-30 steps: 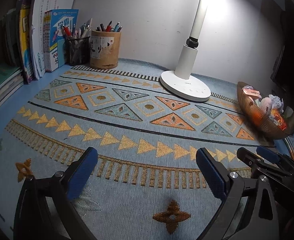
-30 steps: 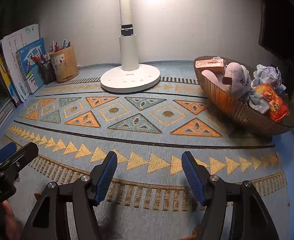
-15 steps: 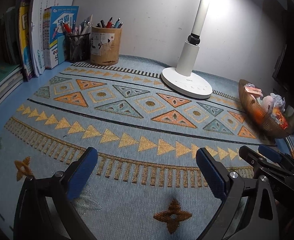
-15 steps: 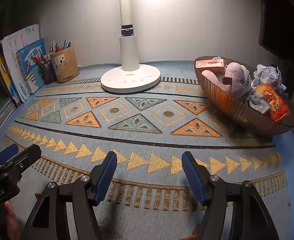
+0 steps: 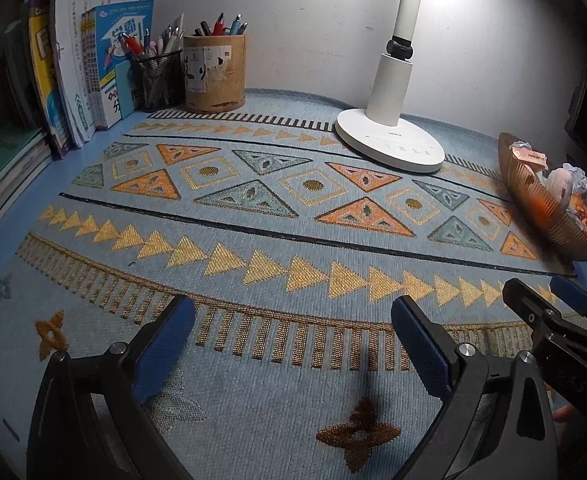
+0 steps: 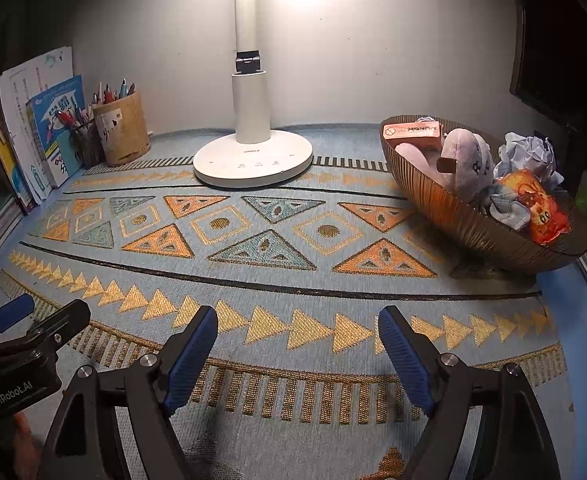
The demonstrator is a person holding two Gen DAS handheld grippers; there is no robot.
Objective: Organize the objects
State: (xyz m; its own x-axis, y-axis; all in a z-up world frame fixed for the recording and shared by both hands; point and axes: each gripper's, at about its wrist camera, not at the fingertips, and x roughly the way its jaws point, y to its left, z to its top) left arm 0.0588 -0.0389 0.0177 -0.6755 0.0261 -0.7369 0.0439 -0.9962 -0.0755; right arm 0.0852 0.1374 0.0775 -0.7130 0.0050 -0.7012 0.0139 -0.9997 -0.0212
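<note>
A brown ribbed bowl (image 6: 465, 224) stands at the right of a patterned blue mat (image 6: 277, 248). It holds a pink plush toy (image 6: 463, 162), an orange box (image 6: 413, 134), crumpled paper (image 6: 527, 154) and an orange snack bag (image 6: 533, 206). The bowl also shows in the left wrist view (image 5: 533, 204). My left gripper (image 5: 293, 344) is open and empty over the mat's near edge. My right gripper (image 6: 297, 350) is open and empty beside it, well short of the bowl.
A white desk lamp (image 6: 253, 152) stands at the back middle. A cork pen holder (image 5: 214, 72) and a mesh pen cup (image 5: 159, 78) stand at the back left. Upright books (image 5: 93, 68) lean beside them. A wall runs behind.
My left gripper has moved slightly forward and turned left, so the pen holders and books look closer. The right gripper has barely moved. Both stay open.
</note>
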